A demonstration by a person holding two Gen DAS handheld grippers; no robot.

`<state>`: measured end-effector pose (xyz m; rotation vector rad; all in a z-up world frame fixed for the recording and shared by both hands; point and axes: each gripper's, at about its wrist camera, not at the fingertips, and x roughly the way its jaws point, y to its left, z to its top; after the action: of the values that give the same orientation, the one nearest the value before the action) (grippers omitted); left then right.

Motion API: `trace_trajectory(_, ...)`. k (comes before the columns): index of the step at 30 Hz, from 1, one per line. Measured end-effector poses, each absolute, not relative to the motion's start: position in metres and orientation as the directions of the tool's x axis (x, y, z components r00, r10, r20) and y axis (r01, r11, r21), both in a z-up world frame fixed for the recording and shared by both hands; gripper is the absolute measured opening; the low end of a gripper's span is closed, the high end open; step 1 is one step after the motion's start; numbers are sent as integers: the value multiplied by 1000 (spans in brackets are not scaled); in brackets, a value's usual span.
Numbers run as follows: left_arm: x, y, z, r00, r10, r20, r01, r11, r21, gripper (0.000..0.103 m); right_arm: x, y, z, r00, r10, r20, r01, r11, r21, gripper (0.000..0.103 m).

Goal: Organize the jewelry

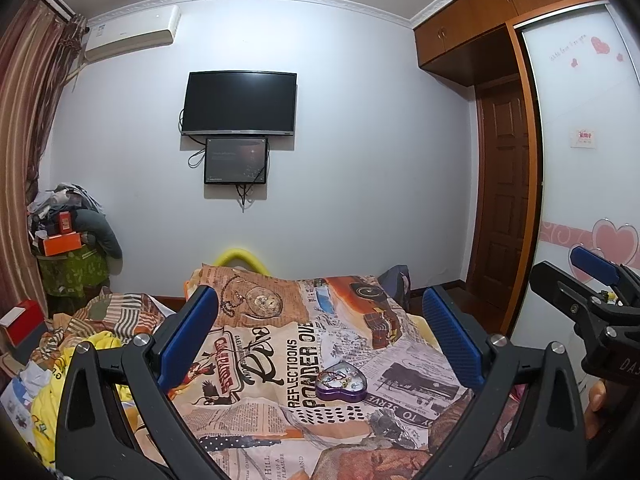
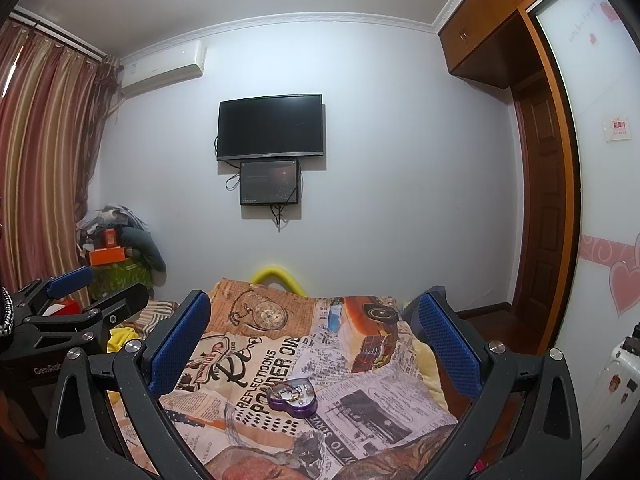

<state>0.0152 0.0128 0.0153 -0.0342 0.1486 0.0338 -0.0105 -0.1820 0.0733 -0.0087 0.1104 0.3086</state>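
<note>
jewelry (image 1: 338, 376) sits in an open purple heart-shaped tin (image 1: 341, 383) on the newspaper-print bedspread (image 1: 408, 376), out ahead of both my grippers and touching neither. my left gripper (image 1: 320, 336) has its jaws spread wide with nothing between them, and my right gripper (image 2: 316, 336) is likewise wide and holding nothing.

Pale wall (image 1: 340, 208) carrying a dark TV (image 1: 240, 103) with a smaller screen (image 1: 236, 161) below; air conditioner (image 1: 132, 36) upper left; striped curtain (image 2: 40, 160) at left; wooden cabinets (image 1: 468, 28) and door (image 1: 504, 200) at right; bed (image 2: 320, 360) under a newsprint-pattern quilt in the foreground; clothes pile (image 1: 68, 236) in the corner.
</note>
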Motion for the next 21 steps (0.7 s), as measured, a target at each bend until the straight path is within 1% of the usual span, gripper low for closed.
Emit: trace_trajectory(21,14,10,16,988,15,-154,-21,999,-39,103,-10,-185,72,947,300,-114,-300,954,13,103)
